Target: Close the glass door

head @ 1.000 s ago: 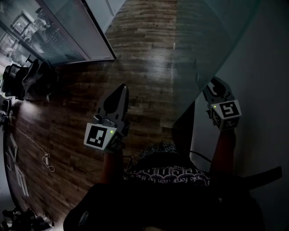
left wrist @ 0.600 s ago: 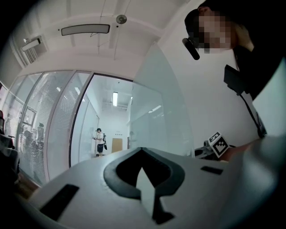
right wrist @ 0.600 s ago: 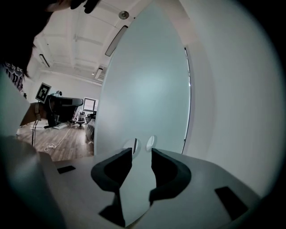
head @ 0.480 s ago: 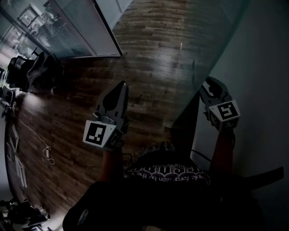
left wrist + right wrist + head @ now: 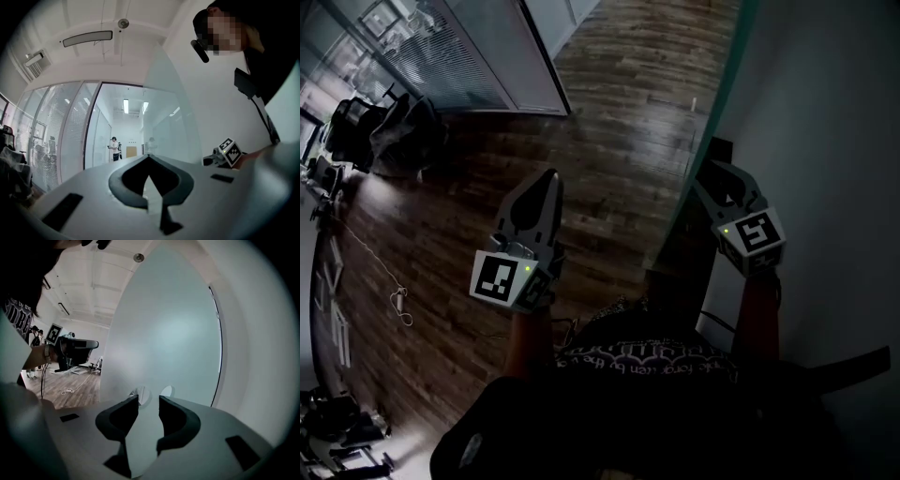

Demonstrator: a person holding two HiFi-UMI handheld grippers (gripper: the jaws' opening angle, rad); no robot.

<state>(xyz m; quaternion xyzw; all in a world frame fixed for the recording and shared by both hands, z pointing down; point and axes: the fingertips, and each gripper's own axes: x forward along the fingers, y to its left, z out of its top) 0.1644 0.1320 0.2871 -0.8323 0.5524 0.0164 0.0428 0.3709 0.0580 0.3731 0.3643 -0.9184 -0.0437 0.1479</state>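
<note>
The frosted glass door (image 5: 164, 333) fills the right gripper view. From the head camera I see its greenish free edge (image 5: 724, 84) running down toward my right gripper (image 5: 705, 176). That gripper (image 5: 147, 399) is against the door face near the free edge. Its jaws stand a narrow gap apart, and I make out nothing held between them. Two round fittings (image 5: 166, 391) sit on the glass just past the tips. My left gripper (image 5: 546, 178) hangs shut over the wooden floor, away from the door (image 5: 164, 117), with nothing in it (image 5: 149, 157).
A glass partition with blinds (image 5: 478, 56) runs along the upper left, with dark chairs (image 5: 384, 131) beside it. A cable (image 5: 398, 305) lies on the wooden floor (image 5: 619, 112). A person (image 5: 114, 147) stands far down the corridor.
The door's edge has swung to the right in the head view, uncovering more floor. My right gripper travelled with it, slightly left and up. The left gripper barely moved.
</note>
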